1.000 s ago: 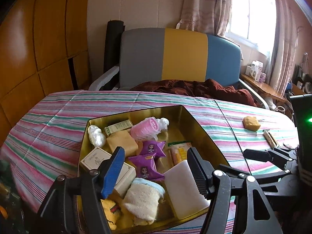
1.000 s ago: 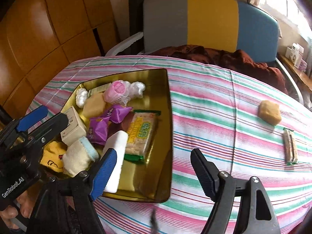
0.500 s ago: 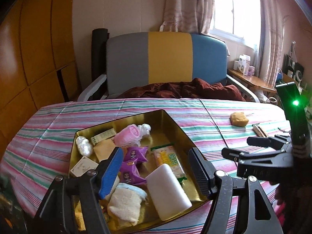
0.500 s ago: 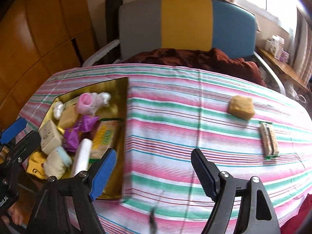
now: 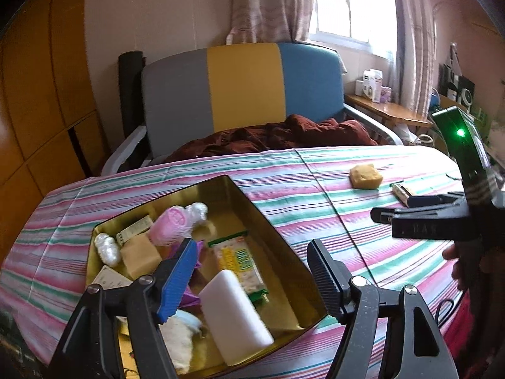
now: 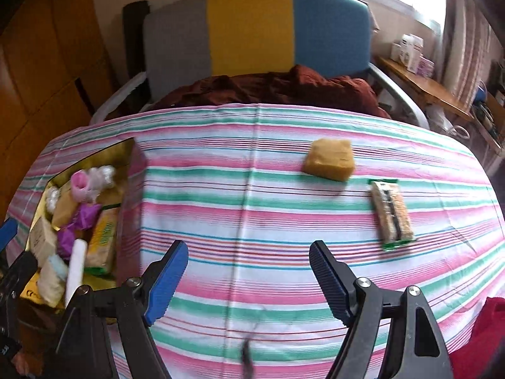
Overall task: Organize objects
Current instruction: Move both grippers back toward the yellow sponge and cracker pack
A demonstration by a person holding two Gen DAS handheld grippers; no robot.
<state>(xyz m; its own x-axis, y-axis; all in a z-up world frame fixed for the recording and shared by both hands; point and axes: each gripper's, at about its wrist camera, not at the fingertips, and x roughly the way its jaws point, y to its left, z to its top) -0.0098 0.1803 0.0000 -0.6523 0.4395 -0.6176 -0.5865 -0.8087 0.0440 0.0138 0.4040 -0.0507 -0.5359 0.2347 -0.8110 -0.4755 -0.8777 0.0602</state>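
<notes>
Left hand-held gripper (image 5: 249, 273): jaws apart and opening, nothing gripped; it hangs over the near end of the gold tin, whose contents show between its fingers.
Right hand-held gripper (image 6: 249, 279): jaws wide apart, empty; only bare striped cloth lies between them.
Striped cloth (image 6: 252, 195): pink, green and white stripes, covering the desk that carries everything.
Gold tin (image 5: 252, 211): open rectangular box on the left part of the desk, crowded with small things.
White bar (image 5: 235, 315): pale block at the tin's near end, just beside the green-edged snack packet (image 5: 241, 263).
Other tin contents: a tan block (image 5: 140, 254), a pink wrapped piece (image 5: 172, 225), a white pearly wrapper (image 5: 107, 248), purple wrappers, small cartons, a cream sock-like roll.
Cereal bar (image 6: 391, 214): clear-wrapped, green ends, lying alone on the cloth, right of the right gripper and well apart from the tin.
Tan sponge block (image 6: 329, 159): farther back on the cloth, near the cereal bar, not touching it.
Chair (image 6: 252, 31): grey, yellow and blue back behind the desk, a dark red cloth (image 6: 284, 90) heaped on its seat.
</notes>
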